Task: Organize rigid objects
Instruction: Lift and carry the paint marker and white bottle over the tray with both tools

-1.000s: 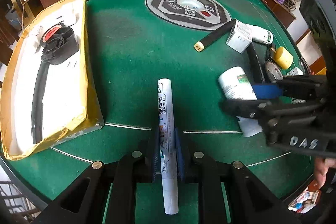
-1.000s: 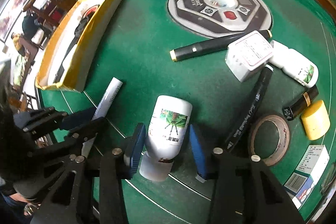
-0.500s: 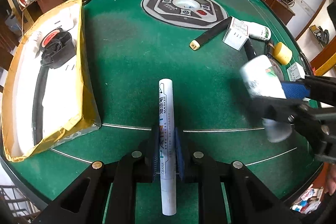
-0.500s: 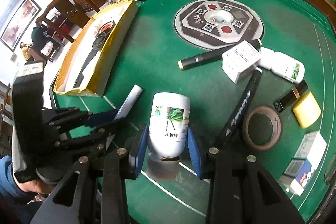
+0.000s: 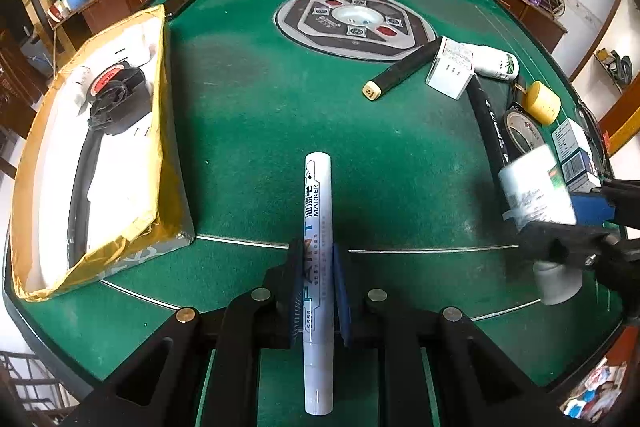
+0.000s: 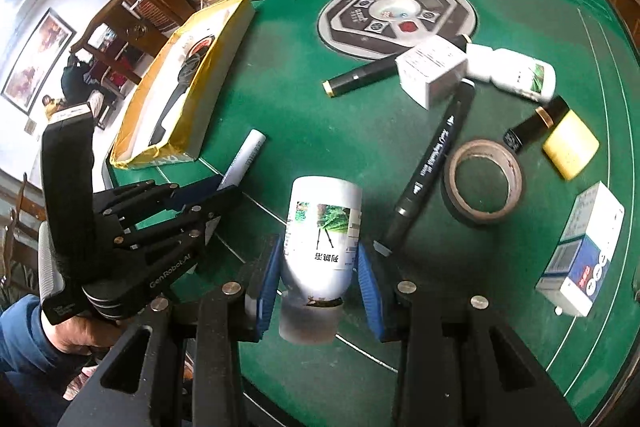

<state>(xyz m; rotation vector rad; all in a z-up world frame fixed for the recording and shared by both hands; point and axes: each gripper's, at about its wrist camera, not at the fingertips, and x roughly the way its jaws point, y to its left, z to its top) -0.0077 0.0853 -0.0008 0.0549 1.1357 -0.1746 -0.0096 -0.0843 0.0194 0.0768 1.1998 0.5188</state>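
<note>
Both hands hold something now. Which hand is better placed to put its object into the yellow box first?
Left, probably. The left gripper, shut on the white marker, is beside the yellow box. The right gripper with the white bottle is farther away, beyond the left one.

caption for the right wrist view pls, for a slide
Right gripper holds a white bottle above the green table; left gripper beside it grips a white marker.
</note>
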